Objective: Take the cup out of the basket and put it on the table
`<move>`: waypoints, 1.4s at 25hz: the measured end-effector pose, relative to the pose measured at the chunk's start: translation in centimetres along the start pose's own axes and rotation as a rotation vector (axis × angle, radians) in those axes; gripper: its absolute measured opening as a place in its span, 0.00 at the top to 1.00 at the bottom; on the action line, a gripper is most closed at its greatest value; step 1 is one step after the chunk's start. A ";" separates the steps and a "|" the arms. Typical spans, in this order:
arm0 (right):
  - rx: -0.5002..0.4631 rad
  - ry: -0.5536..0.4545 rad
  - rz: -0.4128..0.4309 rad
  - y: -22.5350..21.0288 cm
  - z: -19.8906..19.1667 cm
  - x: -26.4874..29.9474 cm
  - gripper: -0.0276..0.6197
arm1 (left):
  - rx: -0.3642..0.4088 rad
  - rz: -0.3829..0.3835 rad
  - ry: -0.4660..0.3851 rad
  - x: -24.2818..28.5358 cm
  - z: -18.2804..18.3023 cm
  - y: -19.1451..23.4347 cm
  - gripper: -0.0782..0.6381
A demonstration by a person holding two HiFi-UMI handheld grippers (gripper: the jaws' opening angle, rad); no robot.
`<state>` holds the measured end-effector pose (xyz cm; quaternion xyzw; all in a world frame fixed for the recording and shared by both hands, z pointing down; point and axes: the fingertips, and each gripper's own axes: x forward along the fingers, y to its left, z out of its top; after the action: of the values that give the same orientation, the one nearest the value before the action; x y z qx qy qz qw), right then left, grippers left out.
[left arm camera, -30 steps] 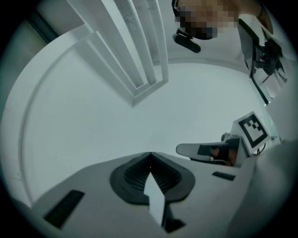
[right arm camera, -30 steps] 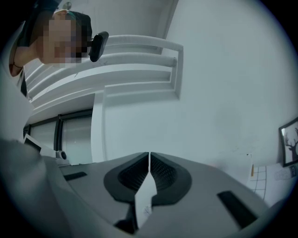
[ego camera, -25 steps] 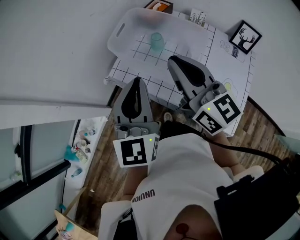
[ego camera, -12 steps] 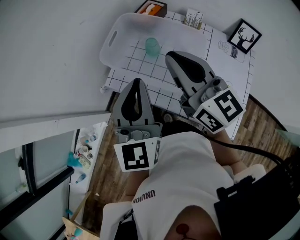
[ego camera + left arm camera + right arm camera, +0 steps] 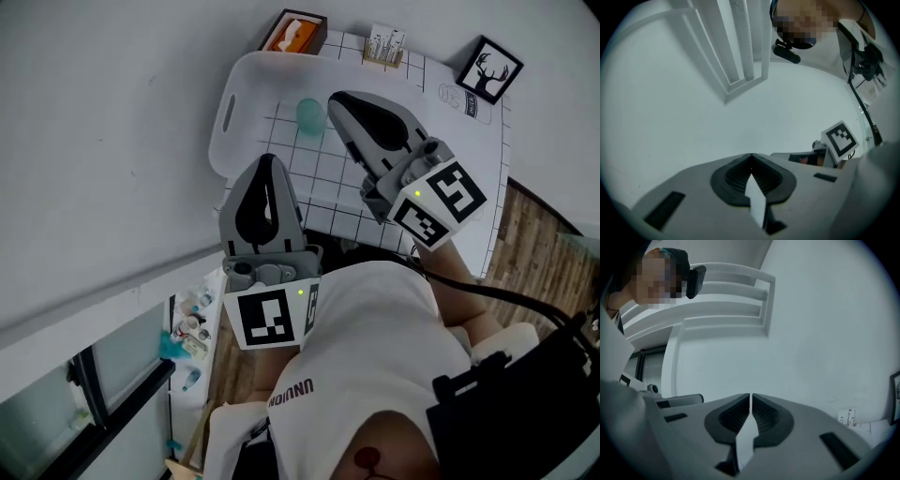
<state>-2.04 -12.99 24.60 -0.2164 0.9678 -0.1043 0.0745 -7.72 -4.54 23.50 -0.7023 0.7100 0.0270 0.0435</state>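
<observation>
white table holds basket; cup inside, just beside right tool.

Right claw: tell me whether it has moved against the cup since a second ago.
Yes. The right claw has advanced up the view: its tip was short of the cup, now it is alongside, on its right.

A plain white wall fills the left side. Low down, a dark-framed window sits beside a white ledge crowded with small bottles. Brown wood-plank floor shows at the right, past the edge of the white surface marked with black grid lines.
</observation>
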 end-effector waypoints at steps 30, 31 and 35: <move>-0.039 0.560 -0.144 -9.0 -17.0 9.8 0.64 | -0.087 -0.278 0.053 11.9 -5.0 5.8 0.87; -0.044 0.577 -0.145 -9.1 -17.5 9.8 0.63 | -0.092 -0.278 0.053 12.0 -5.1 5.9 0.87; -0.072 0.651 -0.133 -9.3 -19.3 9.8 0.60 | -0.114 -0.282 0.053 12.3 -5.2 6.1 0.87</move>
<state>-10.73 -22.23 44.50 -0.2372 0.9276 -0.1383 -0.2532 -14.06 -17.24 27.32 -0.7967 0.6027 0.0426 -0.0117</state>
